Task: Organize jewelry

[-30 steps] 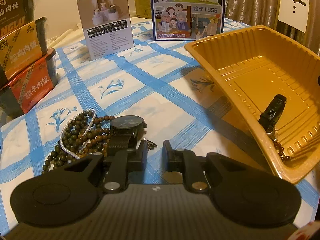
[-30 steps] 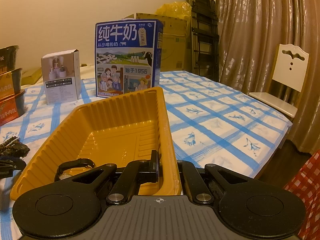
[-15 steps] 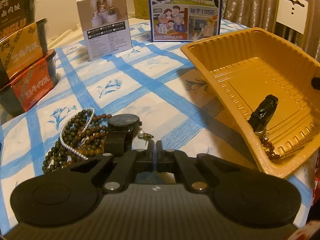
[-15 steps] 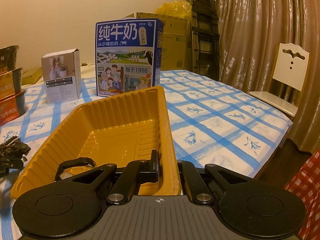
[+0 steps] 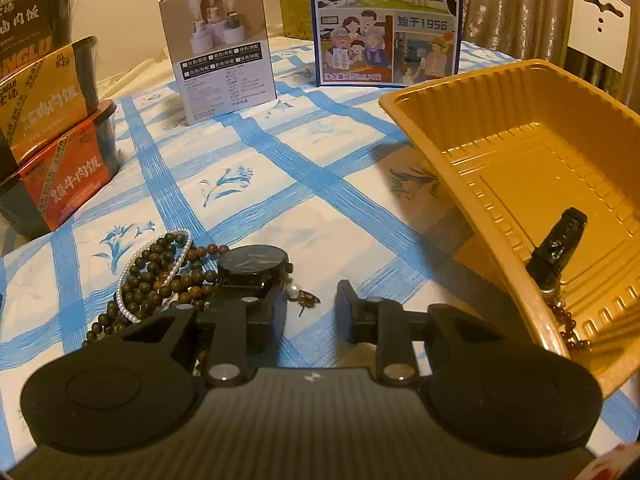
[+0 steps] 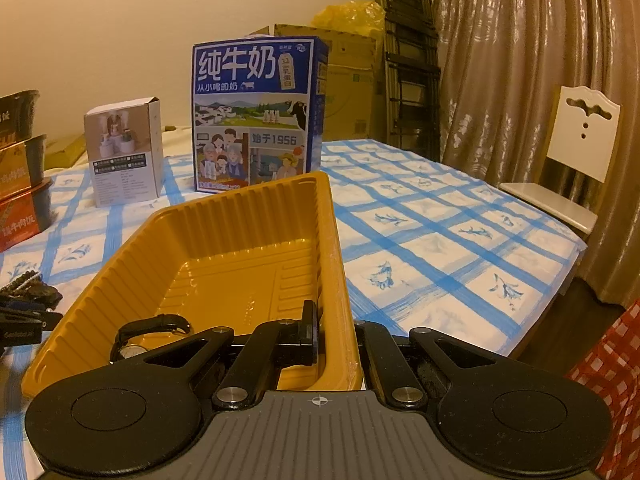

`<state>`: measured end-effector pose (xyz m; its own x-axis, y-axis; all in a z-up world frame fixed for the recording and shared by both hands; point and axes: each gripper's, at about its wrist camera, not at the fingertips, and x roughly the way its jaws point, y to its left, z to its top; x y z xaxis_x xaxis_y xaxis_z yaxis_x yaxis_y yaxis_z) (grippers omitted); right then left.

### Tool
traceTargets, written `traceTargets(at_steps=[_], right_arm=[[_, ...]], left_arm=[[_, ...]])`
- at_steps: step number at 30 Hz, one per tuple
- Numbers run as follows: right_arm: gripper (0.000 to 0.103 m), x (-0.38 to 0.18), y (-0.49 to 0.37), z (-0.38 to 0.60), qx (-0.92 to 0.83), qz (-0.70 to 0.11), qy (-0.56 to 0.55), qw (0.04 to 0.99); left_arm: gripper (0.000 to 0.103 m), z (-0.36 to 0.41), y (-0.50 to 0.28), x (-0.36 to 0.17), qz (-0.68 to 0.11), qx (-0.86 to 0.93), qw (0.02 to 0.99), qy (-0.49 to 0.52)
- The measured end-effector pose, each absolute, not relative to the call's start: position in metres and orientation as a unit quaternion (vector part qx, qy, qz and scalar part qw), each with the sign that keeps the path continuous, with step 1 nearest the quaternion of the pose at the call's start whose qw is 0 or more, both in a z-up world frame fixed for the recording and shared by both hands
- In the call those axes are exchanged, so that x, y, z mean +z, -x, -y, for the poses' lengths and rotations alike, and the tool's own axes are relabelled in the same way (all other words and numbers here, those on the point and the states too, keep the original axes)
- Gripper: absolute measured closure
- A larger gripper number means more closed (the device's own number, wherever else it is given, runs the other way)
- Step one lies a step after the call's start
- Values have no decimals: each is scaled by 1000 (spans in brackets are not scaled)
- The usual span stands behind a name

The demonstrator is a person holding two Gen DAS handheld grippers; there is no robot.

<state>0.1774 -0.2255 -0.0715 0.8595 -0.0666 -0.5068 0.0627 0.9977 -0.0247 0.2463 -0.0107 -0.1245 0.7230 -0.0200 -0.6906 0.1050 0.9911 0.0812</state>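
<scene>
Your left gripper (image 5: 312, 308) is opening again after pinching shut with nothing caught; the pearl earring (image 5: 301, 295) lies on the tablecloth (image 5: 320, 216) between its jaws, so retry. Your right gripper (image 6: 336, 334) stays clenched on the yellow tray (image 6: 224, 248) wall.

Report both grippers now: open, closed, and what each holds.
Left gripper: jaws opening, nothing between them; the pearl earring lies on the cloth just ahead.
Right gripper: closed on the yellow tray wall.
</scene>
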Motion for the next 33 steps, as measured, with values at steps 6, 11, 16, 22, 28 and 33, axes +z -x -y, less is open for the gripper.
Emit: traceTargets(at_steps=[6,11,16,22,28,33], right_arm=[[99,-71,-178,227,-33,-262,4,964],[99,-71,-177,227,-32,-263,5,964],[100,-69,-177,227,-30,-261,6,965],[100,-67,-175,226,-27,-259,6,965],[100,-66,-175,225,-26,-260,5,965],[100,-65,-173,224,-24,-259,5,965]], left_arm=[[97,12,-243,-123,-368,-39,927,-63],[97,15,-232,-113,-359,-49,930,-56],[97,24,-219,-88,-338,-74,937,-41],[97,55,-204,-61,-321,-143,936,-17],[97,96,-205,-63,-339,-208,917,-6],[97,112,-208,-72,-357,-226,906,6]])
